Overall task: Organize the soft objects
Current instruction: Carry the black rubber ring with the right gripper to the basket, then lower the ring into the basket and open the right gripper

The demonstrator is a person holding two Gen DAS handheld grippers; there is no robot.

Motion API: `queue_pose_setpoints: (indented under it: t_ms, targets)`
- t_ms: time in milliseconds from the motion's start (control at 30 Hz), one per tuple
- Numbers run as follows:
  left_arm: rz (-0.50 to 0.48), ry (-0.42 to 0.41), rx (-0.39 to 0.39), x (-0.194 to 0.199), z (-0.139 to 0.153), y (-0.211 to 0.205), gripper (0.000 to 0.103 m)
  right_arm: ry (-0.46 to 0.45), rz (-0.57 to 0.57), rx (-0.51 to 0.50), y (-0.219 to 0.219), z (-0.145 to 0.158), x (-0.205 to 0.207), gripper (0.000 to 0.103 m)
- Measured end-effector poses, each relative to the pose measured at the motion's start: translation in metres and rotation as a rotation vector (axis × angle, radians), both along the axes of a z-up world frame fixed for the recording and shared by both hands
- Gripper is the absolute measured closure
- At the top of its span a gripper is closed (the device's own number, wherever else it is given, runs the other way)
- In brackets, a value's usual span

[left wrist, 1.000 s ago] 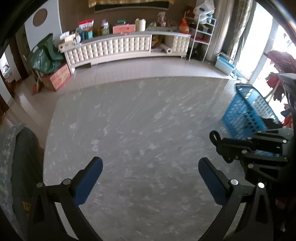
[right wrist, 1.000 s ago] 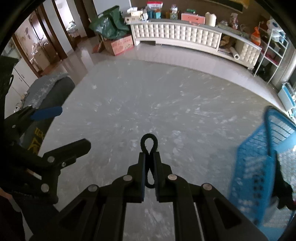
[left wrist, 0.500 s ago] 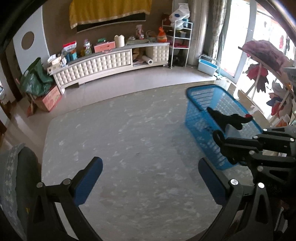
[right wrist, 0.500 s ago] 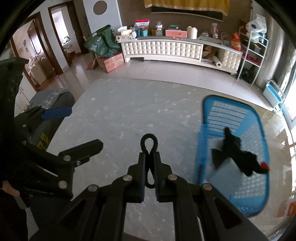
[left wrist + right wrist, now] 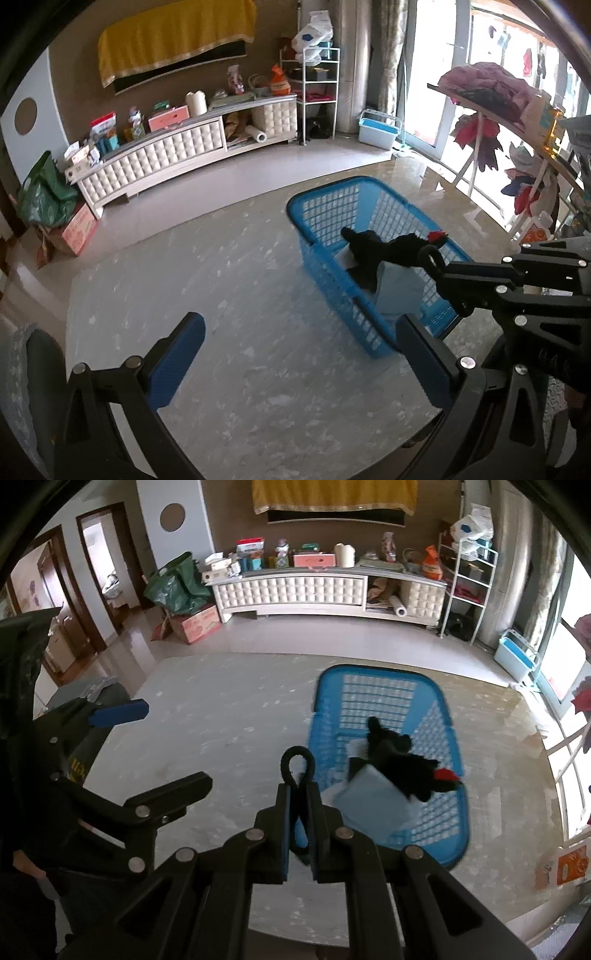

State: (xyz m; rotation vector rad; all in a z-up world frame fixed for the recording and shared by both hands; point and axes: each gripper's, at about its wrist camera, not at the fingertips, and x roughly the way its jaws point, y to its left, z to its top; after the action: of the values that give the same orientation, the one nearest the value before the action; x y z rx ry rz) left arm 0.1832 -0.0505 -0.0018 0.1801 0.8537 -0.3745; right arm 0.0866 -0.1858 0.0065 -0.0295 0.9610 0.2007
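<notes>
A blue plastic basket (image 5: 334,206) (image 5: 388,674) stands on the right part of the grey marble table. In it lie a black plush toy with a red tip (image 5: 384,245) (image 5: 402,760) and a pale blue folded cloth (image 5: 400,291) (image 5: 373,805). My left gripper (image 5: 299,343) is open and empty above the table, left of the basket. My right gripper (image 5: 298,805) is shut on a black loop strap (image 5: 297,760) (image 5: 430,256), near the basket's left front side.
A white tufted cabinet (image 5: 295,590) with clutter runs along the far wall. A dark chair back (image 5: 40,369) stands at the table's left edge. A clothes rack (image 5: 491,110) stands at the right by the windows. The table edge (image 5: 258,469) is close below.
Both views have swung right and lifted: the basket with the black plush has come from the right edge toward the middle. Left stays open, right stays shut on the strap.
</notes>
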Motion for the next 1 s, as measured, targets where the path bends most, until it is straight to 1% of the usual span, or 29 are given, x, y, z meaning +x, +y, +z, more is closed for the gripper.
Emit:
queue_pose_setpoints:
  t_ms: [67,167,333,467,667,867,1000]
  targets:
    - [-0.012,-0.009,0.007,0.002,0.002,-0.007,0.0,0.0,-0.012,-0.001,-0.008,0.0,0.0,0.095]
    - [-0.016,-0.011,-0.004,0.007,0.004,-0.016,0.0,0.001,-0.023,-0.008,-0.022,0.001,-0.002,0.095]
    - [-0.025,-0.005,0.001,0.019,0.002,-0.03,0.0,0.005,-0.049,-0.009,-0.029,-0.001,0.001,0.095]
    - [-0.036,0.004,-0.002,0.028,-0.002,-0.038,0.0,0.017,-0.056,-0.007,-0.033,-0.008,0.008,0.095]
    - [-0.031,0.031,0.02,0.048,-0.019,-0.047,0.0,0.068,-0.055,0.005,-0.043,-0.032,0.027,0.095]
    - [-0.039,0.051,0.026,0.066,-0.039,-0.052,0.0,0.115,-0.053,0.008,-0.049,-0.05,0.045,0.095]
    - [-0.027,0.07,0.015,0.08,-0.048,-0.05,0.0,0.142,-0.049,-0.012,-0.05,-0.059,0.058,0.095]
